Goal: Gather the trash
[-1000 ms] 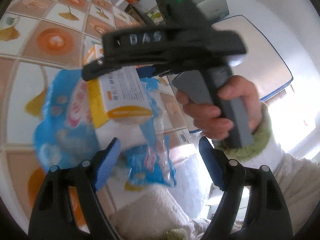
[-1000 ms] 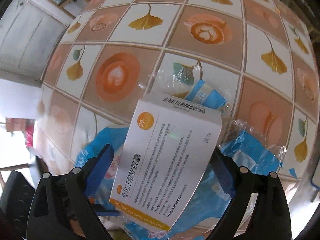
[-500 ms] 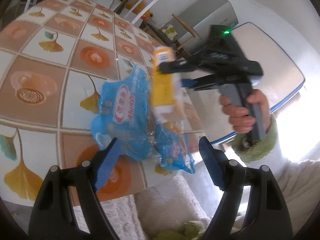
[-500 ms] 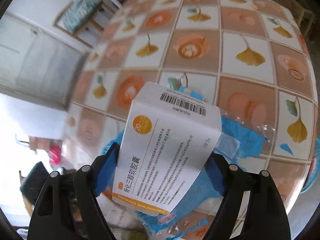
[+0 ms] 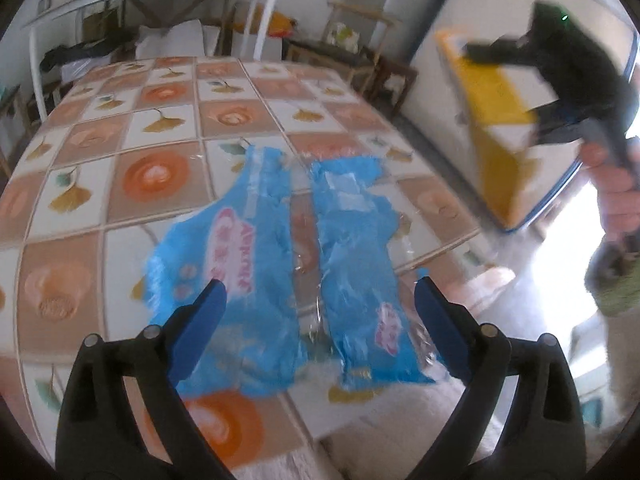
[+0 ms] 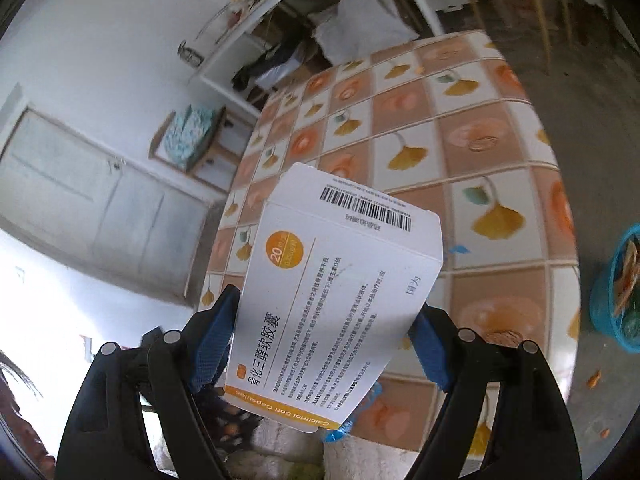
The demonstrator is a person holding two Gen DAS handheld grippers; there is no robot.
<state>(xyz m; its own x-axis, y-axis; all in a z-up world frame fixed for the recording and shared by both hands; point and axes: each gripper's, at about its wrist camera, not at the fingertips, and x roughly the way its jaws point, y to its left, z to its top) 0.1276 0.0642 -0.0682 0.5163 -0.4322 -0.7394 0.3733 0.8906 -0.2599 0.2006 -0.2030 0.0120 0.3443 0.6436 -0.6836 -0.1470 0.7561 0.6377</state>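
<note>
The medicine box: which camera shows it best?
The right wrist view: the medicine box fills the middle, sharp enough to show its barcode and print, clamped in the right gripper. The left wrist view shows it small, blurred and off to the right.

Both wrist views look down on the tiled table [image 5: 168, 120].

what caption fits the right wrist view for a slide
Right hand-held gripper clamps a white medicine box above the tiled table.
</note>
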